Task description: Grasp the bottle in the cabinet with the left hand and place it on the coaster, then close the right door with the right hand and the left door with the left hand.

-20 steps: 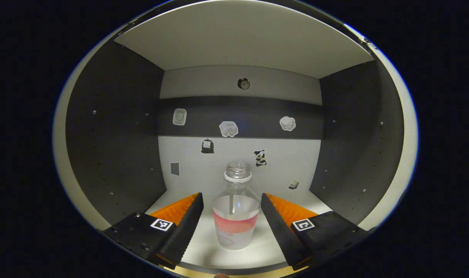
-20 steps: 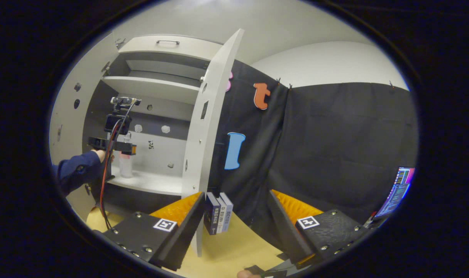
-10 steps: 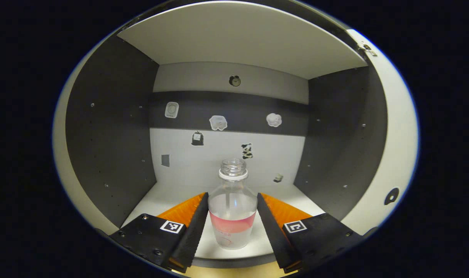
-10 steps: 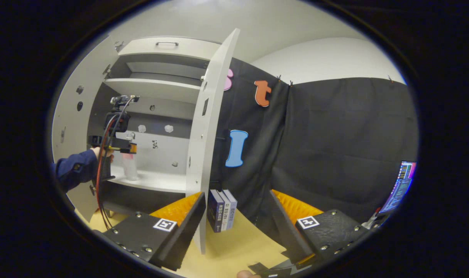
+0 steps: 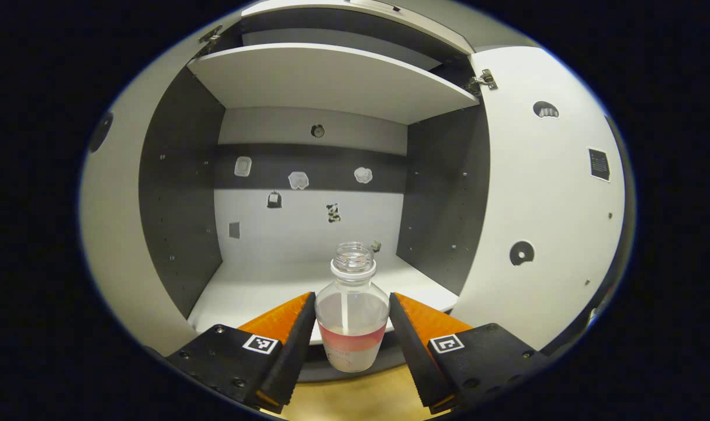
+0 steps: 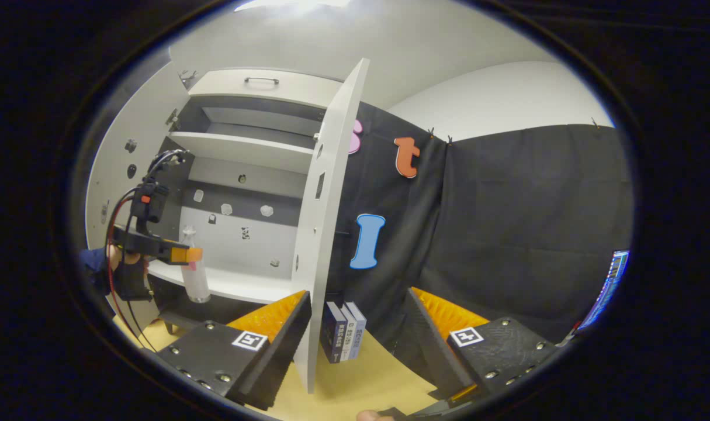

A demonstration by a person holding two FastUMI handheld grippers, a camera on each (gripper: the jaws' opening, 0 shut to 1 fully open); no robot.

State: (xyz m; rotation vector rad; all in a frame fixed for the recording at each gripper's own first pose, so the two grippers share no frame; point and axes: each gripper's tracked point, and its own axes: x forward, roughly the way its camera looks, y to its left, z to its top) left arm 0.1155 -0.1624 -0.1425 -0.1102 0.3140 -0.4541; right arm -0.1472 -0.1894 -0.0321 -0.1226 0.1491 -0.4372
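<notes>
Cabinet point(image 5: 308, 82) has both doors open: right door point(image 5: 541, 199), left door point(image 6: 106, 175); three books point(image 6: 344, 330) stand on the yellow table point(image 6: 366, 374). Left gripper point(image 5: 351, 327) is clamped on the one bottle point(image 5: 351, 316), uncapped and part-filled, apparently held just off the shelf point(image 5: 261, 292) at its front edge. Right gripper point(image 6: 357, 333) has fingers spread apart, holding nothing.

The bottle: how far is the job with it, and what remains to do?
Done: the left hand-held gripper is shut on the bottle and holds it in front of the shelf edge. In hand: carrying it out. Left: setting it on the coaster, then closing the right door and left door, both open.
</notes>
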